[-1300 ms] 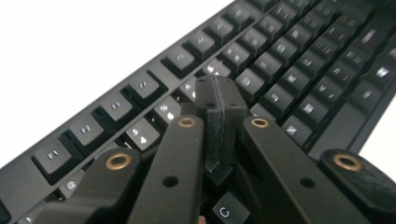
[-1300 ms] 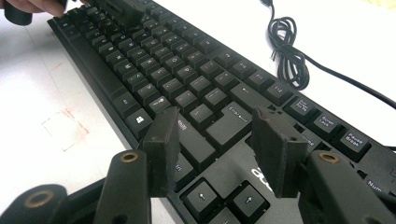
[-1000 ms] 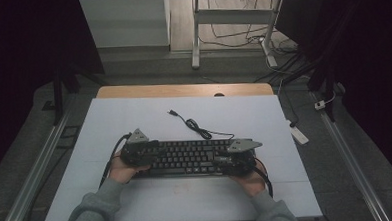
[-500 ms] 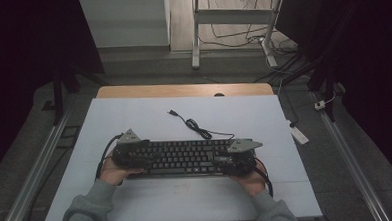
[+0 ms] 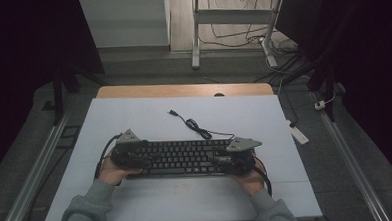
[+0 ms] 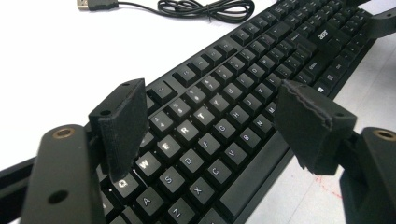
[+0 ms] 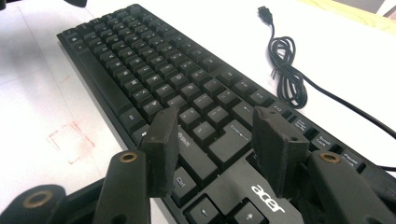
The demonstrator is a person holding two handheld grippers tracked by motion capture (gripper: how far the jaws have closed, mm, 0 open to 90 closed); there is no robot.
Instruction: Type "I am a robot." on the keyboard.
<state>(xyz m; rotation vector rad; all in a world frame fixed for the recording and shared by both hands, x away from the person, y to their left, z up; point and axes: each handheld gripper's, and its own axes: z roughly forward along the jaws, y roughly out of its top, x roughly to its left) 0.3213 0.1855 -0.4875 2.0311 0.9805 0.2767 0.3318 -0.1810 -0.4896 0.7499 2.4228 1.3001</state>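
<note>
Left claw (image 6: 210,126) jaws have just been opening, now wide apart over the keyboard's (image 5: 183,157) left end, QWERTY keys between the pads, no contact visible. Right claw (image 7: 215,149) jaws apart too, hovering over the right end by the Enter key, clamping nothing. Cable (image 5: 194,125) coiled on the table (image 5: 134,113) beyond both claws.
</note>
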